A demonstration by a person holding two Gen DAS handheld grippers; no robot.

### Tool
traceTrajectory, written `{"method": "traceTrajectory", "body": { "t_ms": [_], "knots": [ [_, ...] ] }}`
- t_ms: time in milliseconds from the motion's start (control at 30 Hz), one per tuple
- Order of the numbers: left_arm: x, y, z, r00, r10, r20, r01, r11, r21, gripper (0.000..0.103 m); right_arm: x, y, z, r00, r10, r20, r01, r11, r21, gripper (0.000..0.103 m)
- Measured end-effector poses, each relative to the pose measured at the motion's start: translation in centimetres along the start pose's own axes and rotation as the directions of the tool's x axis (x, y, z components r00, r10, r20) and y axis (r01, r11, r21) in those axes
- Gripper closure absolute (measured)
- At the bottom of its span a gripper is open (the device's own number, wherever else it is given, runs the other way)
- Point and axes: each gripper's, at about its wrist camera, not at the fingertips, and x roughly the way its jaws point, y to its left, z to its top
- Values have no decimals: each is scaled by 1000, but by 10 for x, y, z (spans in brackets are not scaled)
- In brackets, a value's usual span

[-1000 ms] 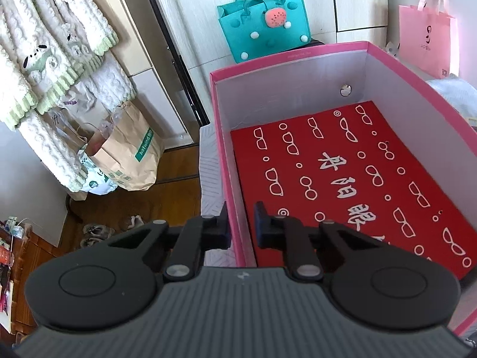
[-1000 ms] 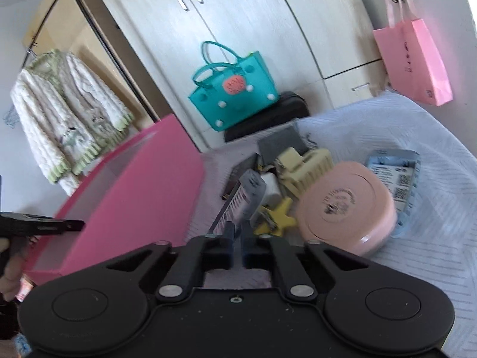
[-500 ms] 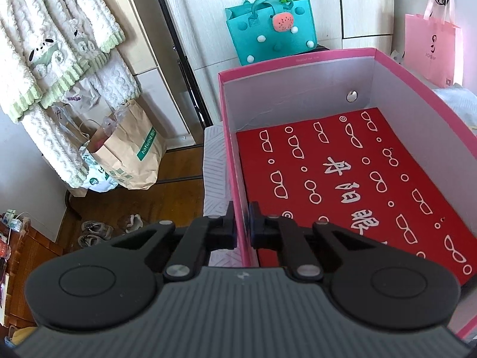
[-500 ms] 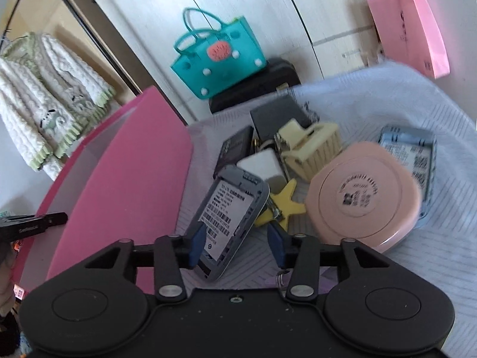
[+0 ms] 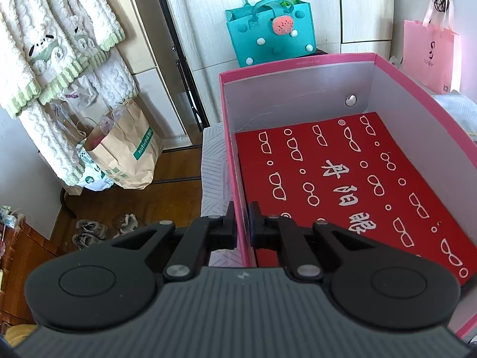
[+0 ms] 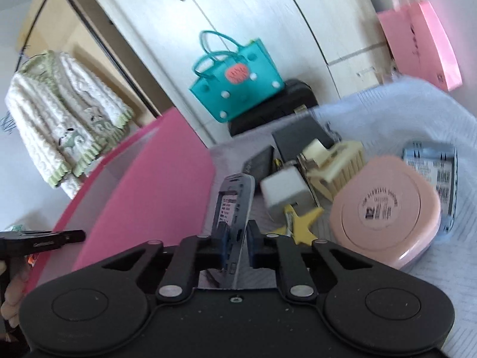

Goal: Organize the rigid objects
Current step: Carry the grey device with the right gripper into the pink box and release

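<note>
A pink box with a red patterned floor stands open on the bed; it also shows in the right wrist view. My left gripper is shut on the box's left wall. My right gripper is shut on a grey tin with a label, held on edge just above the bedspread, right of the box. Behind it lie a white block, a yellow star, a cream hair claw, a round pink case and a blue tin.
A teal bag stands on a dark case by the wardrobe. A pink paper bag hangs at the right. A cardigan hangs at the left above paper bags and shoes on the wooden floor.
My right gripper opened around the grey tin, then closed on it and tipped it up on edge. My left gripper closed on the box's wall.
</note>
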Motion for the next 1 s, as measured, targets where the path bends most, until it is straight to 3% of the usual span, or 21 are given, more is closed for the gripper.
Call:
{"method": "traceTrajectory", "body": {
  "t_ms": [333, 500, 600, 733, 900, 1000],
  "knots": [
    [0, 2, -1, 1000, -6, 9, 6, 1000, -10, 98, -28, 34, 39, 1000, -22, 8, 23, 986, -165, 90],
    [0, 2, -1, 1000, -3, 8, 3, 1000, -16, 98, -47, 69, 85, 997, 63, 47, -51, 973, -224, 89],
    [0, 4, -1, 1000, -3, 8, 3, 1000, -25, 98, -40, 92, 110, 989, 145, -14, -145, 961, -234, 89],
    [0, 4, -2, 1000, -2, 7, 2, 999, -32, 98, 6, 117, 131, 962, 205, -179, -238, 954, -181, 89],
    [0, 4, -1, 1000, 3, 4, -2, 999, -40, 98, 86, 141, 139, 907, 199, -370, -252, 963, -99, 89],
    [0, 4, -1, 1000, 2, 4, -2, 999, -42, 98, 127, 148, 138, 879, 198, -435, -233, 972, -30, 89]
  ]
}}
